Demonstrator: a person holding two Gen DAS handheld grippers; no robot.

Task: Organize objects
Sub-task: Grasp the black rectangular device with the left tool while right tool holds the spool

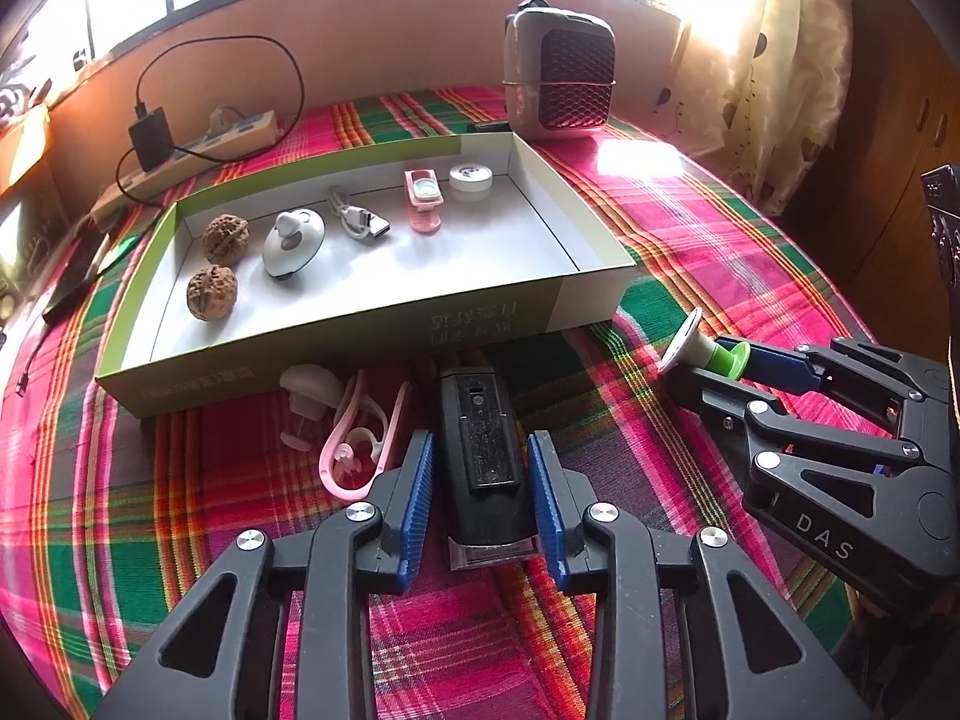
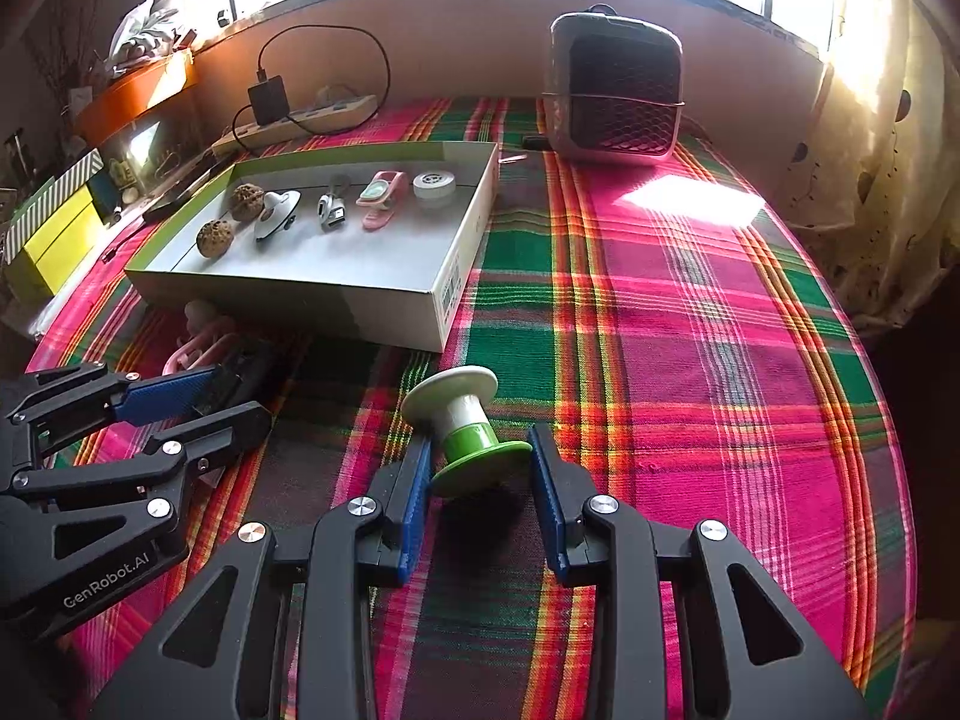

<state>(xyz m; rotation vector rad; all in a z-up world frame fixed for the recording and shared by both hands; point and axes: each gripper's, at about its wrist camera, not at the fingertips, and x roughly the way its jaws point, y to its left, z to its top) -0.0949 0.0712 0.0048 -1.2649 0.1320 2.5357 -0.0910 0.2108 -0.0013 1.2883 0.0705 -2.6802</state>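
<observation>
A shallow green-and-white box (image 1: pixel 336 324) (image 2: pixel 384 306) lies on the plaid cloth. It holds two walnuts (image 1: pixel 212 291), a white round gadget (image 1: pixel 293 242), a USB cable (image 1: pixel 360 219), a pink clip (image 1: pixel 423 198) and a white cap (image 1: pixel 471 179). My left gripper (image 1: pixel 480 450) is open around a black device (image 1: pixel 480 444) lying in front of the box. My right gripper (image 2: pixel 480 450) is open around a green-and-white spool (image 2: pixel 465 420) that rests on the cloth; the spool also shows in the left wrist view (image 1: pixel 702 348). A pink earhook (image 1: pixel 354 444) and a pale suction hook (image 1: pixel 309 396) lie left of the black device.
A small fan heater (image 1: pixel 561 72) (image 2: pixel 615 90) stands behind the box. A power strip with a black charger (image 1: pixel 192 147) lies at the back left. A curtain (image 2: pixel 870 180) hangs at the right. Yellow boxes (image 2: pixel 54 228) stand off the left edge.
</observation>
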